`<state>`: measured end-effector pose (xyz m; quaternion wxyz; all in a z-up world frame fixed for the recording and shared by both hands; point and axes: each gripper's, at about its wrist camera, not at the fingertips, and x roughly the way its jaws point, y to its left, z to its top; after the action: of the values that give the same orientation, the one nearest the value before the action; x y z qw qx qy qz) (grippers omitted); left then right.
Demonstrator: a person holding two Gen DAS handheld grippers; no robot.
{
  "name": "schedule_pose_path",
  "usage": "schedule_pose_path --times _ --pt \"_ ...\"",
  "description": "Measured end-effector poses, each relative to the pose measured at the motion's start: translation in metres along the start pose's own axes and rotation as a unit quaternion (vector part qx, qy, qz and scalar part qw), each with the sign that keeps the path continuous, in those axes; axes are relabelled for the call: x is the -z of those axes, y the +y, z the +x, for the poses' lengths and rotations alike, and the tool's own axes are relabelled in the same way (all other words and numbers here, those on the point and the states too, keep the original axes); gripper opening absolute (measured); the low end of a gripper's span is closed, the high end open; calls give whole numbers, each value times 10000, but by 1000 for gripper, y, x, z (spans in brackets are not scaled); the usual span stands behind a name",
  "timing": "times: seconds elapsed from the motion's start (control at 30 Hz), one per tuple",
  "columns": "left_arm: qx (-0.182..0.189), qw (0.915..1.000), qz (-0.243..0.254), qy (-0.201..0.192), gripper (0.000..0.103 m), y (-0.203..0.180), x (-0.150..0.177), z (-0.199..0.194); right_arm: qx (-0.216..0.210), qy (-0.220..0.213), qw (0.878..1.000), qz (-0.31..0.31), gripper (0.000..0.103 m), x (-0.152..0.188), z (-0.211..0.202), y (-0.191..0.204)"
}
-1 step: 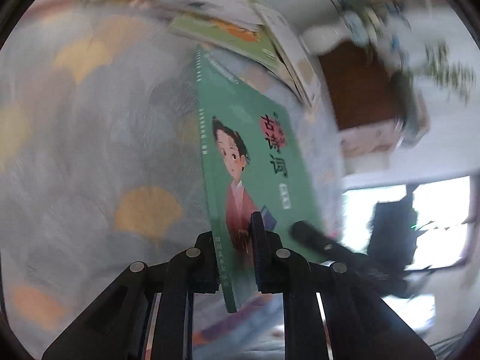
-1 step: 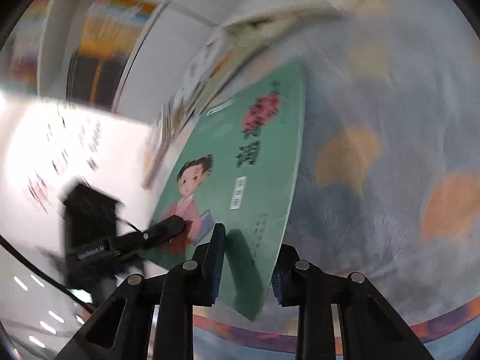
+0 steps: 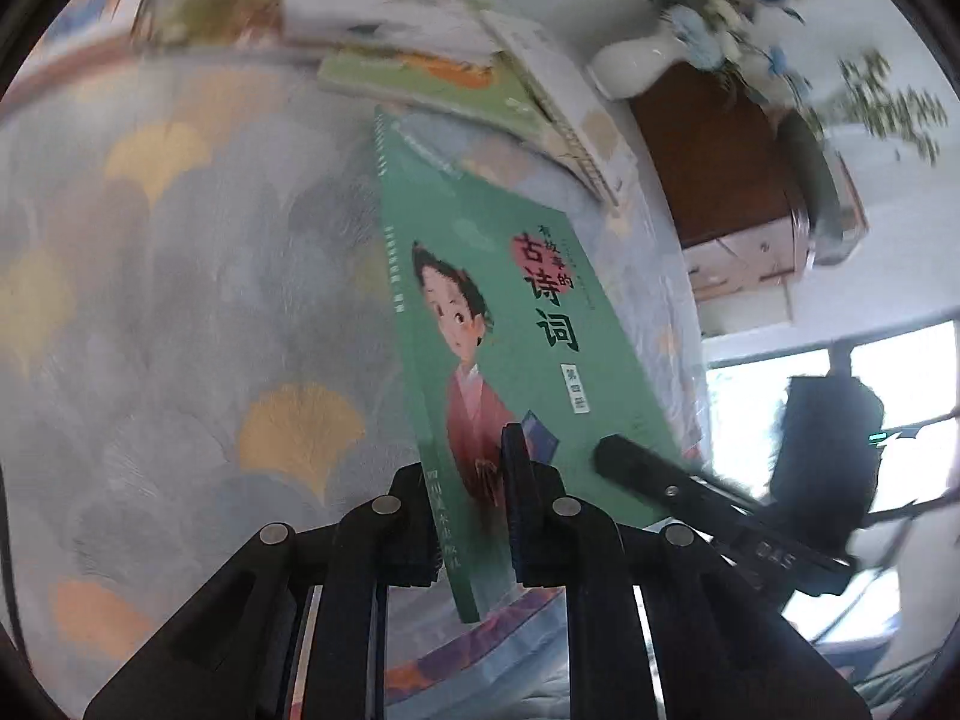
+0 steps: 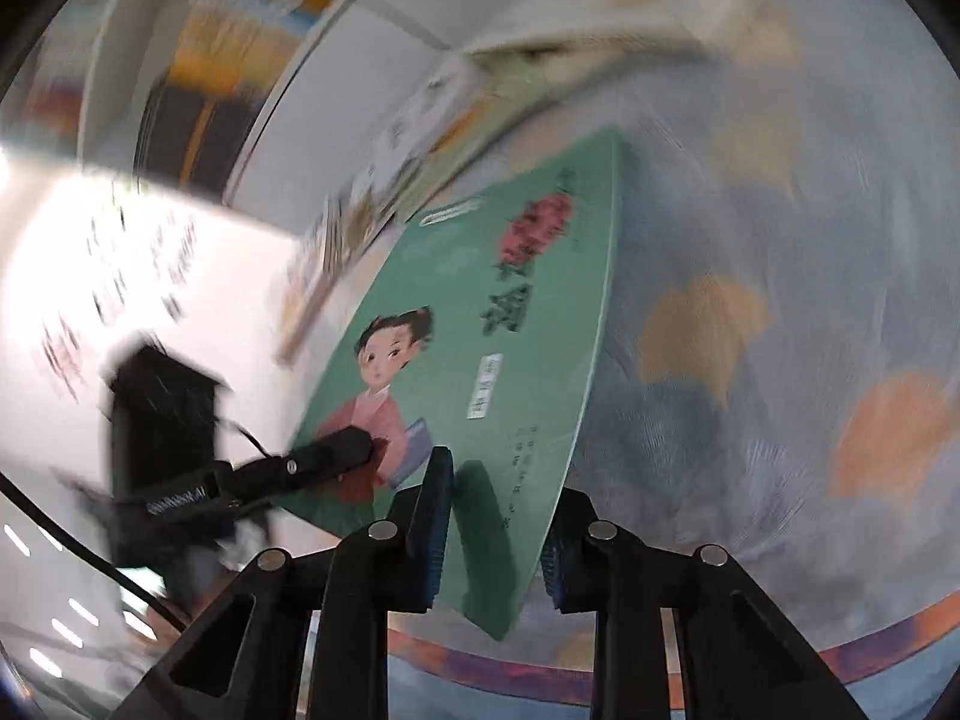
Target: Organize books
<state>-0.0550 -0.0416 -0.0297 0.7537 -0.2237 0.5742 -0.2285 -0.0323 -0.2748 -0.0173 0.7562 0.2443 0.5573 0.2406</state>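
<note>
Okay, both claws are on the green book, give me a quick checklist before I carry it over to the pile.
1. Left claw clamped on the green book at its lower edge: ok.
2. Right claw gripping the same book: ok, though the bowed cover fills the gap loosely.
3. Book lifted off the patterned cloth: ok, it stands tilted on edge above it.
4. Cover flat: not ok, it bows between the claws.
5. Book pile within sight ahead: ok.
6. Room on top of the pile: cannot tell, too blurred.

book pile (image 3: 420,60) beyond, bare cloth (image 3: 180,300) left
</note>
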Motion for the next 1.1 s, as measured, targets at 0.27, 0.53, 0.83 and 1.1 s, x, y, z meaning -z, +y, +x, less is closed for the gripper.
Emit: schedule_pose_path --times 0.27,0.53,0.83,1.1 --pt "133 9974 249 -668 18 -5 -7 -74 419 -196 9843 -1706 25 -4 -33 83" --pt "10 9856 -330 -1659 19 61 -42 -146 18 -161 9666 -2557 26 -47 8 173" --pt "-766 9606 -1144 -2416 19 180 -94 -172 -401 401 9449 -3223 27 -113 143 247" --pt "-992 9549 -1548 -2333 22 246 -134 -149 -367 903 9463 -3083 27 -161 250 255"
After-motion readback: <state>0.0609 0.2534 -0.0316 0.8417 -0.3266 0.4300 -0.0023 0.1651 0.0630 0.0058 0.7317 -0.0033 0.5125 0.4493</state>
